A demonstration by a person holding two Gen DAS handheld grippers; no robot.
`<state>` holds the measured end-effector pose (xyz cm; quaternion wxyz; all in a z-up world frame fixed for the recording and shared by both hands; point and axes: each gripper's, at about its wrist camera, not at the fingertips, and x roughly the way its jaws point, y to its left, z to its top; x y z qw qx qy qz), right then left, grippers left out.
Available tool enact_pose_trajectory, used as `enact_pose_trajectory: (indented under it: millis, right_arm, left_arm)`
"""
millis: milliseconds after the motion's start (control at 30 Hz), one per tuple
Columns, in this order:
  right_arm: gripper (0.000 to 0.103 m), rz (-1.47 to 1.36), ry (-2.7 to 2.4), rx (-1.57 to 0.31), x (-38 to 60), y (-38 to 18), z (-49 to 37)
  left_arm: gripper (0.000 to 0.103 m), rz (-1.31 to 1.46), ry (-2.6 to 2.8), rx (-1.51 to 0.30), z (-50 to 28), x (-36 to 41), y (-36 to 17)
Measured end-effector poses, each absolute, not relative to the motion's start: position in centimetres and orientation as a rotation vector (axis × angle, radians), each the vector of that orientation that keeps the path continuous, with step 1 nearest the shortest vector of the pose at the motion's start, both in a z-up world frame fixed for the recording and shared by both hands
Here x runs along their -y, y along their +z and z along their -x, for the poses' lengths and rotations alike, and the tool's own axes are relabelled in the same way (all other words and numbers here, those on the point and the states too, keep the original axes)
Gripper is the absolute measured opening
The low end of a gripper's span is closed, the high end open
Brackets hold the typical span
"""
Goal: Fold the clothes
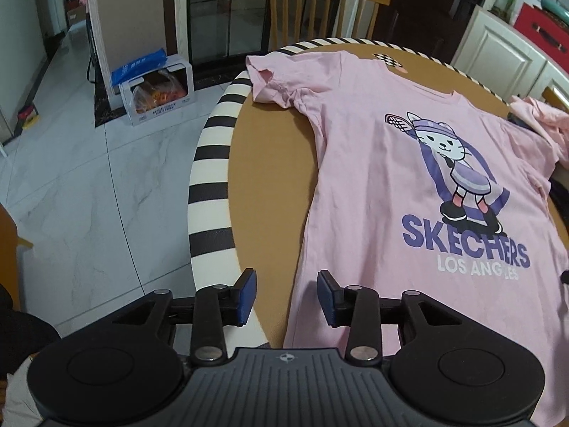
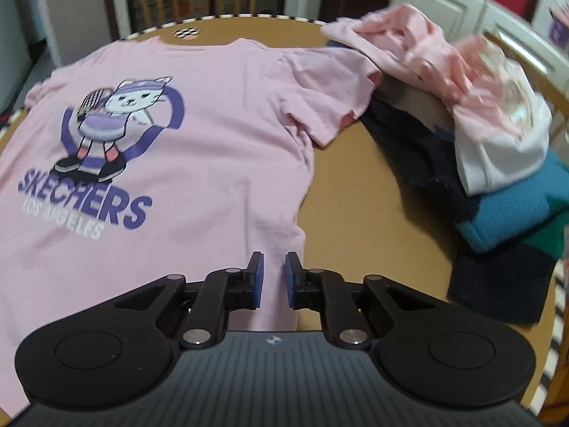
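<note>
Left gripper (image 1: pixel 286 290), black with 2 blue pads: jaws parted to a moderate gap, nothing clamped, poised over the left bottom hem of the pink short-sleeved cotton T-shirt (image 1: pixel 377 163) and the bare brown tabletop beside it. Right gripper (image 2: pixel 274 272), same build: jaws at a narrow gap, pads not pressing on anything, pink fabric of the shirt's right bottom hem visible through the gap. Whether either pad brushes the cloth: cannot tell. Shirt spread flat, print side up, on the round brown table with black-and-white striped rim (image 1: pixel 209 163), collar at the far side near the wooden slat-back chair (image 1: pixel 320 7). Right sleeve touching the heap of unfolded pink, white, teal and navy clothes (image 2: pixel 480 124).
</note>
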<state>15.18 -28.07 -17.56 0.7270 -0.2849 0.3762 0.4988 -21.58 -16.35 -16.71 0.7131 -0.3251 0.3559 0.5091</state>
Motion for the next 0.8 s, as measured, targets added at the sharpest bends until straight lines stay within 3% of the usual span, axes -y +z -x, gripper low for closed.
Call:
enact_pose_trajectory:
  millis: [67,100,233,600,700,767,800]
  right_arm:
    - [0.014,0.628,1.095,-0.834,28.2,-17.8,-15.3]
    - [0.007,0.622,1.105,-0.841,28.2,-17.8,-15.4]
    - [0.000,0.602,1.109,-0.865,28.1,-17.8,-15.6]
    - [0.000,0.583,1.077,-0.850,29.4,-16.2,-16.5]
    - [0.000,0.574,1.077,-0.863,29.5,-16.1,-16.6]
    - [0.000,0.573,1.080,-0.864,29.5,-16.1,-16.5]
    - [0.000,0.573,1.082,-0.865,29.5,-16.0,-16.5]
  left_arm:
    - [0.042,0.718,1.127,-0.792,21.6,16.4,-16.7]
    - [0.043,0.719,1.126,-0.793,21.7,16.5,-16.7]
    - [0.045,0.713,1.119,-0.798,21.5,16.8,-16.6]
    - [0.045,0.741,1.076,-0.808,21.3,17.7,-16.6]
    - [0.031,0.750,1.037,-0.812,21.1,17.8,-16.6]
    - [0.014,0.749,1.016,-0.826,20.8,17.7,-16.7]
    - [0.012,0.747,1.015,-0.832,20.6,17.7,-16.7]
